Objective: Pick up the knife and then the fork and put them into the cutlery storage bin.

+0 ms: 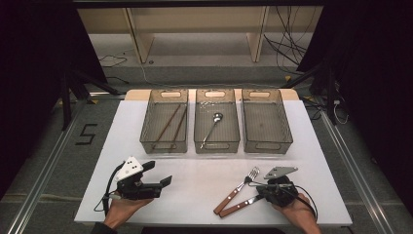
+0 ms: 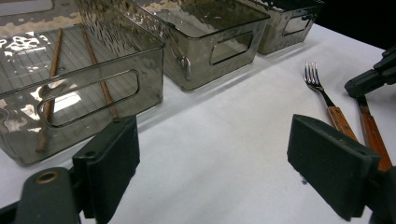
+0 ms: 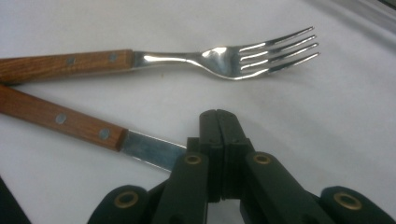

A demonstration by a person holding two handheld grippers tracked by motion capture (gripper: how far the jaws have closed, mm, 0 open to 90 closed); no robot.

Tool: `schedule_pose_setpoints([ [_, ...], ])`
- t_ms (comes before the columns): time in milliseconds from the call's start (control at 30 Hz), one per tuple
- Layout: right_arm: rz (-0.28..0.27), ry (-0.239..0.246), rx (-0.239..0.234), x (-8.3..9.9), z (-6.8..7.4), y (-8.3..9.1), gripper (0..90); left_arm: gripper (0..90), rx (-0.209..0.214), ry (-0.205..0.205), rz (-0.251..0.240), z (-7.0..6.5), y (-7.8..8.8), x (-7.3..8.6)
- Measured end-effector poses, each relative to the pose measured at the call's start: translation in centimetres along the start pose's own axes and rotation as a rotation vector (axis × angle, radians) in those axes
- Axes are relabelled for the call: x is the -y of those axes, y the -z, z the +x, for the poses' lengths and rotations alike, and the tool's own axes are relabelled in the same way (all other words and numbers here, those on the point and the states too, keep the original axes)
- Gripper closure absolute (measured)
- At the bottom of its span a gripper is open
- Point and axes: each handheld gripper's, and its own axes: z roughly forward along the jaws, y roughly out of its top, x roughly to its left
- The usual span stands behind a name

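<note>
Right gripper view shows the right tool (image 3: 219, 116) closed on nothing, its jaws over the knife (image 3: 70, 123) blade beside the fork (image 3: 187, 58). Both lie near the counter's (image 1: 195, 180) front edge. The left tool (image 1: 160, 175) gapes wide, empty.

Knife (image 3: 70, 122) blade tip behind claw (image 3: 219, 116)

Light falls from overhead onto the white table (image 1: 204, 195), which shows bright while the surroundings at the left and right edges sink into near black. The three clear bins (image 1: 216, 122) catch rippled glare on their walls — strongest in the left gripper view. Shadows are soft and short. The fork (image 3: 224, 56) gleams sharply; the jaws nearest each gripper camera are slightly blurred — and dark.
</note>
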Motion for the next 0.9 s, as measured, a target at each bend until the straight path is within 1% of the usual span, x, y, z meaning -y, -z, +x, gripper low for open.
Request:
schedule_pose_setpoints([
  [200,0.024,0.022,0.008,0.5,0.3,0.6,90.0,16.5,0.0,0.001,0.0,-0.1,0.0,0.0],
  [300,0.039,0.02,0.008,0.4,0.3,0.7,90.0,16.5,0.002,0.0,0.0,-0.1,0.0,0.0],
  [333,0.041,0.027,0.011,0.3,0.4,0.7,88.9,16.5,0.002,0.0,0.0,-0.1,0.0,0.0],
  [367,0.041,0.038,0.01,0.2,0.5,0.8,84.7,16.5,0.003,0.0,-0.001,-0.1,0.0,0.0],
  [400,0.034,0.055,0.002,-0.1,0.6,1.0,82.0,16.5,0.004,-0.001,-0.002,-0.1,0.0,0.0],
  [433,0.023,0.082,-0.015,-0.4,0.8,1.3,79.1,16.5,0.004,-0.001,-0.002,-0.1,0.0,0.0],
  [467,0.019,0.111,-0.036,-0.9,1.1,1.6,75.0,16.5,0.005,0.0,-0.002,-0.1,0.0,0.0],
  [500,0.022,0.142,-0.059,-1.3,1.4,1.9,68.2,16.5,0.004,0.0,-0.001,-0.1,-0.1,0.0],
  [567,0.039,0.208,-0.103,-2.0,2.1,2.2,55.7,16.5,0.003,-0.002,-0.001,-0.1,-0.1,0.0],
  [600,0.06,0.232,-0.117,-2.3,2.5,2.1,49.7,16.5,0.002,-0.002,-0.001,-0.1,-0.1,0.0],
  [633,0.074,0.257,-0.129,-2.5,2.8,2.0,46.3,16.5,0.001,-0.001,-0.001,-0.1,-0.1,0.0],
  [733,0.11,0.31,-0.163,-2.9,3.6,1.5,38.5,16.5,0.002,-0.002,-0.002,-0.1,0.0,0.0],
  [767,0.124,0.319,-0.166,-3.0,3.9,1.4,36.4,16.5,0.001,-0.002,-0.002,-0.1,0.0,0.0],
  [900,0.161,0.38,-0.18,-3.5,4.7,1.0,33.0,16.5,0.001,-0.003,-0.002,-0.1,0.0,0.0],
])
